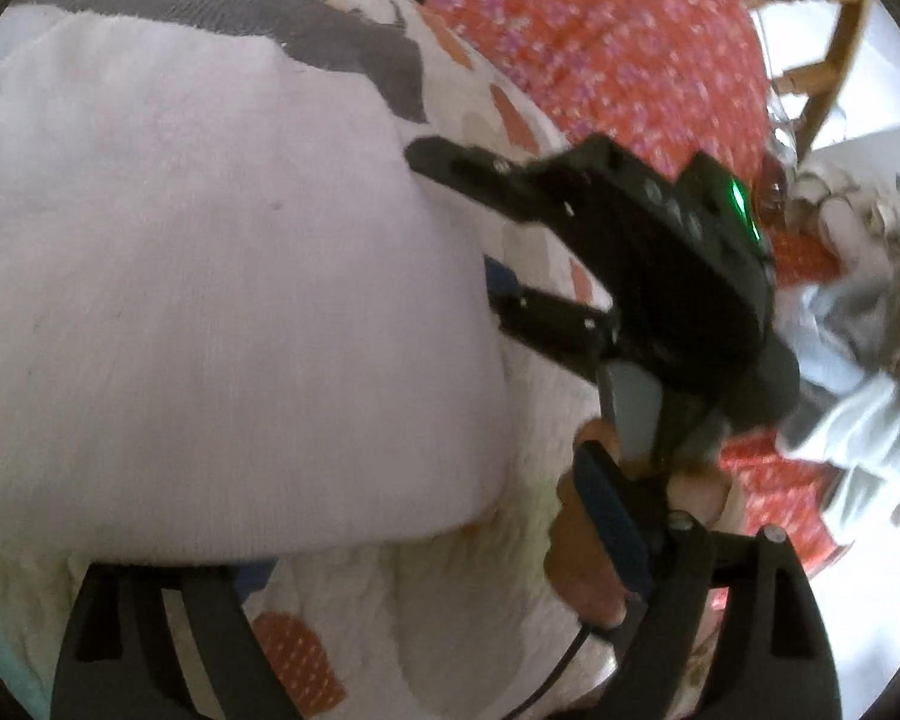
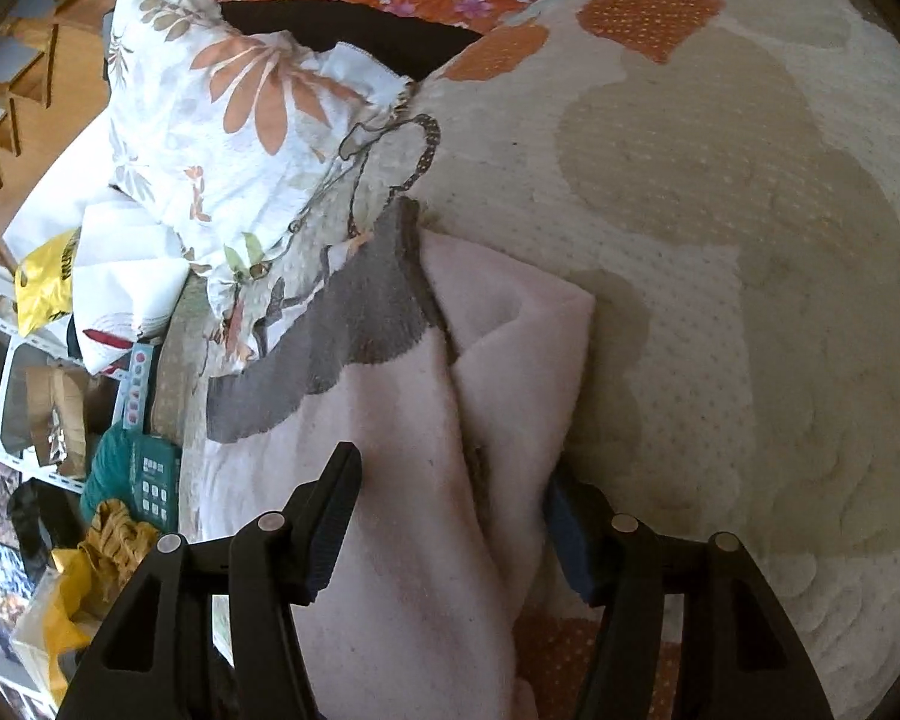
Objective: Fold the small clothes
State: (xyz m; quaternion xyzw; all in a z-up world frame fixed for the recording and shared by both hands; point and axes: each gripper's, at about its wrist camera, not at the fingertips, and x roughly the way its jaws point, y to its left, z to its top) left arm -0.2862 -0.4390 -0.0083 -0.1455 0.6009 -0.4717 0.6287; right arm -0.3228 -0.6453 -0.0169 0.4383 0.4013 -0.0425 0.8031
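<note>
Your left wrist view's pretty smeared with motion blur. Daylight blows out its right edge, and both fisheyes bend hard at the rims.

Black two-finger left gripper [image 1: 426,570] is held w/ jaws wide. Black right gripper [image 2: 450,522], gripped by a hand [image 1: 594,540], is angled down, jaws apart.

— Where does the small garment [image 2: 426,420] lie?
— On the quilted bedspread [image 2: 750,240], with a folded flap along its right side. The right gripper [image 2: 450,516] sits low over its near end, cloth between the spread fingers.
— And behind it?
— A rumpled leaf-print cloth [image 2: 222,138], beyond its far left corner. Shelves [image 2: 24,396] stand off the bed's left edge.
— The left gripper [image 1: 438,588]?
— At the garment's near edge; whether it touches, blur hides.
</note>
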